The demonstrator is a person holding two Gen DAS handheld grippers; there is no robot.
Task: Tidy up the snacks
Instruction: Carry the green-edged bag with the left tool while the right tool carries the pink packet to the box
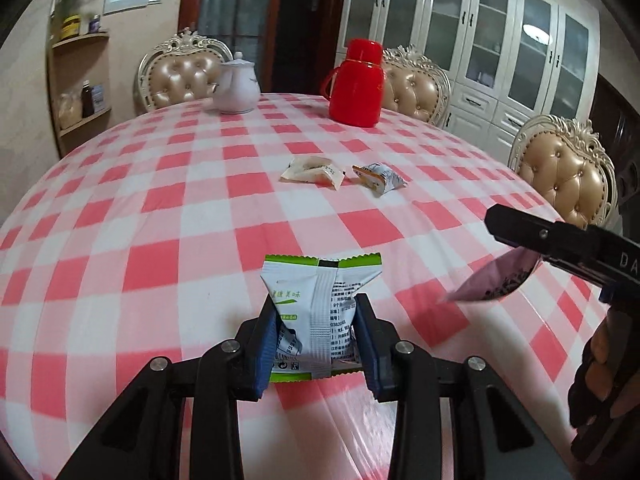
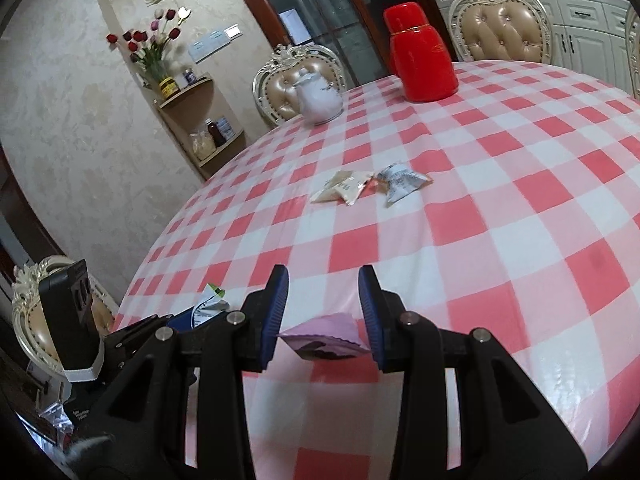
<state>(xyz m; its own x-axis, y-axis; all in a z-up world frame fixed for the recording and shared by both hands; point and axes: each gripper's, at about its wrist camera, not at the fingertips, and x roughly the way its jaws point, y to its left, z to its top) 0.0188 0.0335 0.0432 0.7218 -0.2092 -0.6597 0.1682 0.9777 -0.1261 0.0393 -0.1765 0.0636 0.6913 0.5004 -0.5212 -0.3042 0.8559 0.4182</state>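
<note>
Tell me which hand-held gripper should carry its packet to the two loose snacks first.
Probably the left hand-held gripper: its green-and-white packet faces the beige packet and grey packet straight ahead. The right one holds its pink packet off to the side.

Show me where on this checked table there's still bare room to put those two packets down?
Bare cloth runs wide from the white teapot down the left side, and between the held green-and-white packet and the two loose packets mid-table. It is crowded around those packets and beside the red flask.
</note>
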